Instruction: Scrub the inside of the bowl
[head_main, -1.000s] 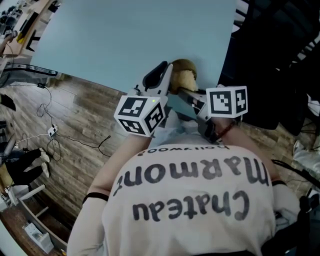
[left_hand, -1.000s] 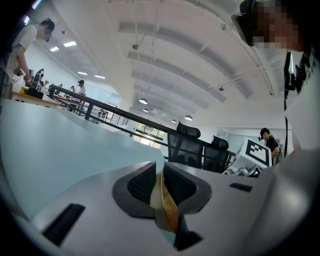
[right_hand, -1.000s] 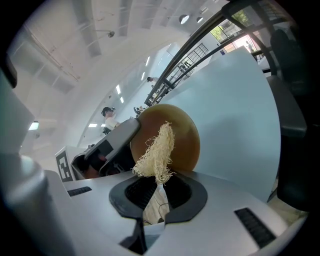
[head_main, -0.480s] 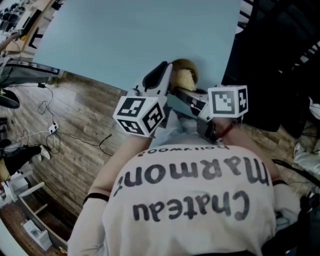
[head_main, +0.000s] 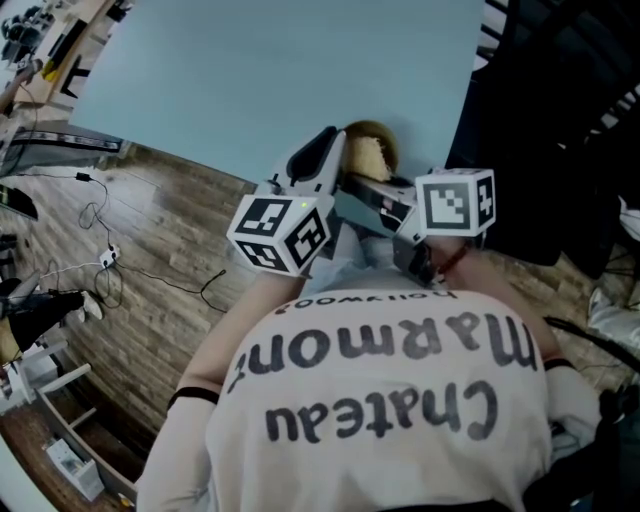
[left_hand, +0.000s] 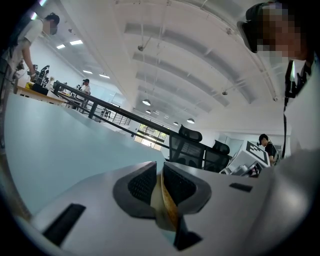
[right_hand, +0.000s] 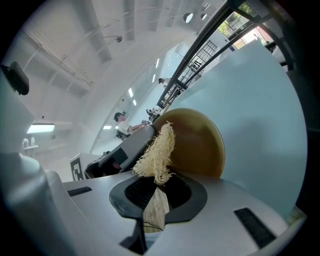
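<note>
Pinching the rim of the brown bowl (right_hand: 200, 145), the left gripper (left_hand: 161, 181) has just tightened its fingers; the right gripper (right_hand: 156, 195) has its fingers clamped on the fibrous scrubber (right_hand: 156, 152), beside the bowl.

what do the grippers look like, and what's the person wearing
Both the left gripper and right gripper have smooth light grey shells with dark ribbed pads. Each carries a white cube with black square markers. The person wears a pale T-shirt with black lettering.
</note>
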